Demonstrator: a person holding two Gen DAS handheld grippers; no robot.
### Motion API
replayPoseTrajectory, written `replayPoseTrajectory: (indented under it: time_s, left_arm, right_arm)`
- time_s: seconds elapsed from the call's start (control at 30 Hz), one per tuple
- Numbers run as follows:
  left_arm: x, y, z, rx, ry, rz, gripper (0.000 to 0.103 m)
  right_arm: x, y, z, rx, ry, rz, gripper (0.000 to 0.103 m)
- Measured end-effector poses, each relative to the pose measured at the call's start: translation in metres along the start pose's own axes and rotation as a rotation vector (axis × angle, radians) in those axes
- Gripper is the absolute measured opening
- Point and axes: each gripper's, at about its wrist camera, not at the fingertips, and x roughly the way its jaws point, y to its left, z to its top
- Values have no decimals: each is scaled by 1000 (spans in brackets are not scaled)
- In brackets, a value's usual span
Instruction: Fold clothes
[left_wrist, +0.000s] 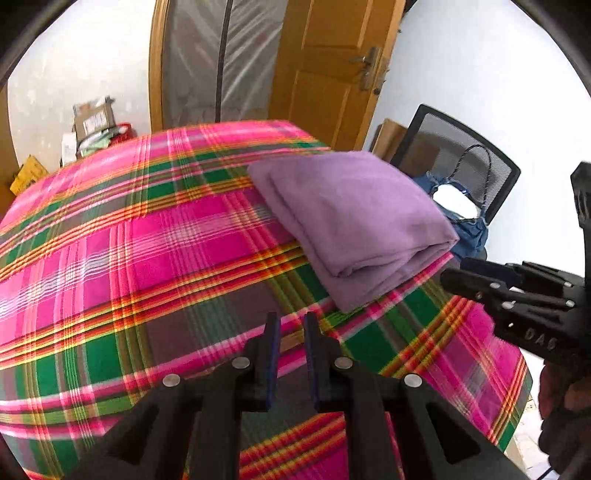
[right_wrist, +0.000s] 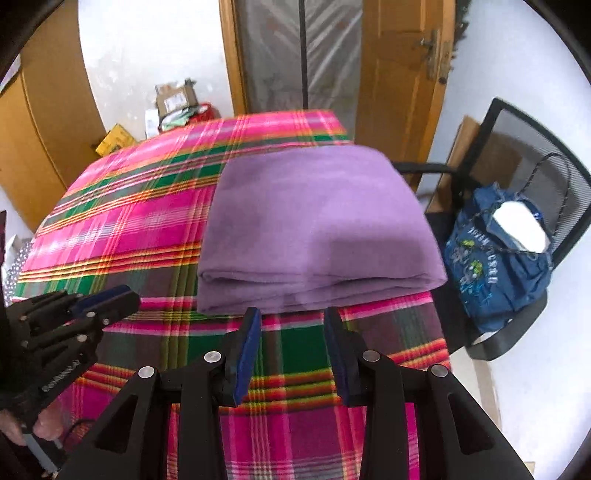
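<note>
We see 1 purple garment (right_wrist: 317, 221), already folded into a flat stack of several layers, lying on the pink, green and orange plaid cloth (left_wrist: 147, 266) that covers the table. It sits toward the far right part of the table, its folded edge facing us and its right side close to the table's right edge.

We hold 2 tongs above the near part of the cloth. The left gripper (left_wrist: 290, 325) has its jaws a narrow gap apart, with nothing between them. The right gripper (right_wrist: 291, 321) has its jaws wider apart, also empty, with the tips just in front of the garment's near edge and not touching it.

To the right of the table, a black mesh chair (right_wrist: 528, 147) carries a blue bag (right_wrist: 495, 266). A wooden door (right_wrist: 399, 74) stands beyond the far side.
</note>
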Motion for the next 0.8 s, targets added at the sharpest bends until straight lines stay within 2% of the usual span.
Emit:
replayPoseTrajectory:
  time_s: [0.23,0.37,0.5,0.8]
  left_arm:
    - [-42,-20,-24,33,-36,56,13]
    - [-68,-30,-39,15,-61,33,13]
    - [-85,-47,-51,29,-69,54,13]
    - [-98,-67,-64,41,-90,23,13]
  right_arm:
    - [-28,3,-38,19,-35,10,36]
    - [-48,10,-58,-6,-55,22,36]
    - [-66,13,-75,-32,-57,30,36]
    - [-102,8,-98,-32,-128,52,36]
